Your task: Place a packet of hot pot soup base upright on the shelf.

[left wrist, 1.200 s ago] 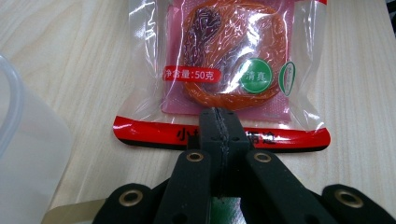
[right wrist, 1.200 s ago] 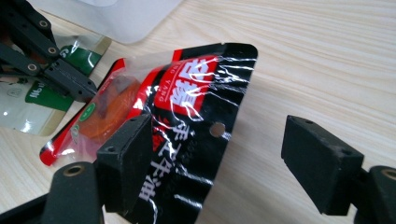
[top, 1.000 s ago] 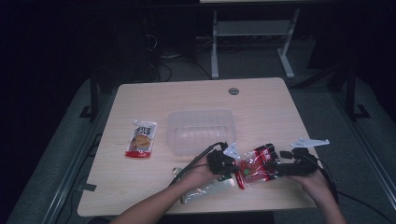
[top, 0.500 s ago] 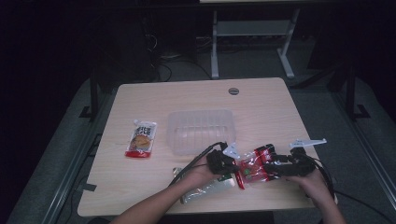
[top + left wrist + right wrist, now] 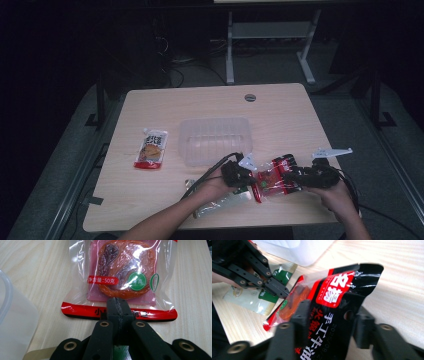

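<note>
1. Snack packet (image 5: pixel 272 181), red/black w/ clear window, lies near the front edge of the worktop (image 5: pixel 280 115), right of centre, betw. both tools.
2. Left tool (image 5: pixel 239 175): jaws fully closed, pinching the packet's red sealed edge (image 5: pixel 117 312).
3. Right tool (image 5: pixel 300 176): jaws have just been closing; packet's black end (image 5: pixel 329 322) sits betw. them, one on each side at its edges, but can't tell if they press yet.
4. Around: clear plastic tub (image 5: pixel 216 140) just behind the tools; green/white pouch (image 5: pixel 220 202) in front, partly under the left hand; another snack bag (image 5: pixel 151 149) well apart to the left; small white strip (image 5: pixel 332 152) near the right edge. Nothing blocks the packet.
5. Packet's long axis runs left-right, black end toward the right tool.
6. Worktop: light wood, round cable hole (image 5: pixel 250 97) at the back. Room dark; grey floor, white desk frame (image 5: pixel 270 40) behind.
</note>
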Tool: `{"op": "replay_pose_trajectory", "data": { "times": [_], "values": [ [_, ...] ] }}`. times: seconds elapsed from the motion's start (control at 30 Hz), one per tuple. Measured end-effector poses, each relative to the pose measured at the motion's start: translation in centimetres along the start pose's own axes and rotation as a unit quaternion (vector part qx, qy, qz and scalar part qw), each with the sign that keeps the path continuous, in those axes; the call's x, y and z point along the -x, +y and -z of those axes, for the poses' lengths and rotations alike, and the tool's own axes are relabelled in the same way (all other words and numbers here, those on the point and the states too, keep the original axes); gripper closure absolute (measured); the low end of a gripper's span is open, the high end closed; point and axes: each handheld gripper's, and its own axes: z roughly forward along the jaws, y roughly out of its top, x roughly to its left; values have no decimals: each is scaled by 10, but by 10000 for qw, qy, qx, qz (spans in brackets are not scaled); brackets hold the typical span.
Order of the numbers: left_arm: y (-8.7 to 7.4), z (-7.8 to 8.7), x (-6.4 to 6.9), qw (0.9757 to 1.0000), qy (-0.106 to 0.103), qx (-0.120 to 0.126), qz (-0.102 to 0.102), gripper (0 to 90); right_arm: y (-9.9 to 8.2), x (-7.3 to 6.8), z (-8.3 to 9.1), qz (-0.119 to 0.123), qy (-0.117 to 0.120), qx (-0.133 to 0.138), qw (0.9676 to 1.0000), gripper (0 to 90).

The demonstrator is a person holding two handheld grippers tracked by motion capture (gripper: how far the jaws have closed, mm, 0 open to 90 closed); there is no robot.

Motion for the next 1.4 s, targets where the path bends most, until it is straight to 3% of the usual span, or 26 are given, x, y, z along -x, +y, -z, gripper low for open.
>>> {"op": "replay_pose_trajectory", "data": {
  "times": [0.17,0.47,0.83,1.07,1.23,1.4],
  "values": [
    [0,0,1,10000,23,9,-18,900,2,-2,5,160,142,179,9996,774],
    [-1,0,0,10000,7,34,-22,900,5,-4,4,460,437,147,9979,894],
    [-2,1,-1,10000,-29,60,41,900,6,-7,5,517,862,325,9944,900],
    [0,1,1,10000,8,-32,-14,900,13,-17,7,561,1308,580,9881,900],
    [1,2,0,10000,36,-49,38,900,18,-25,10,678,1373,692,9858,900],
    [2,16,2,10000,21,3,13,899,23,-29,15,748,1406,825,9838,900]
  ]
}}
